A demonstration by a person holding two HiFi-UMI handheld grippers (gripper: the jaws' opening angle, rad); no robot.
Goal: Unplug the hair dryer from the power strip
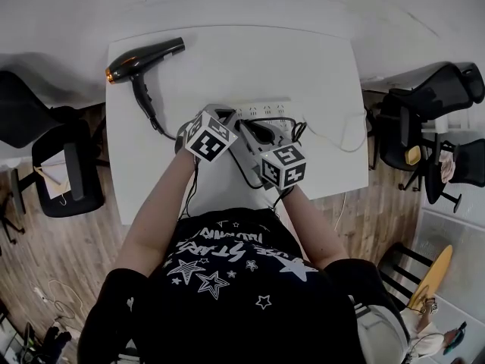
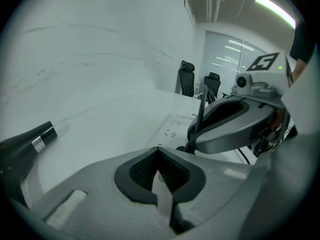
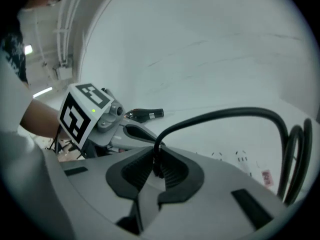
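r claw (image 3: 156, 165) clamps black cord (image 3: 225, 113)

Black hair dryer (image 1: 144, 61) lies on its side, its cord (image 1: 157, 126) leading toward the white power strip (image 1: 261, 111).

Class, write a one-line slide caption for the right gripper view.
Right gripper, tongs shut on the black cord, near the power strip; hair dryer beyond.

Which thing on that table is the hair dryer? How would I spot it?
Start at the white table. In its far left corner, away from the white power strip, lies the hair dryer: the only black, pistol-shaped thing there, with an orange end.
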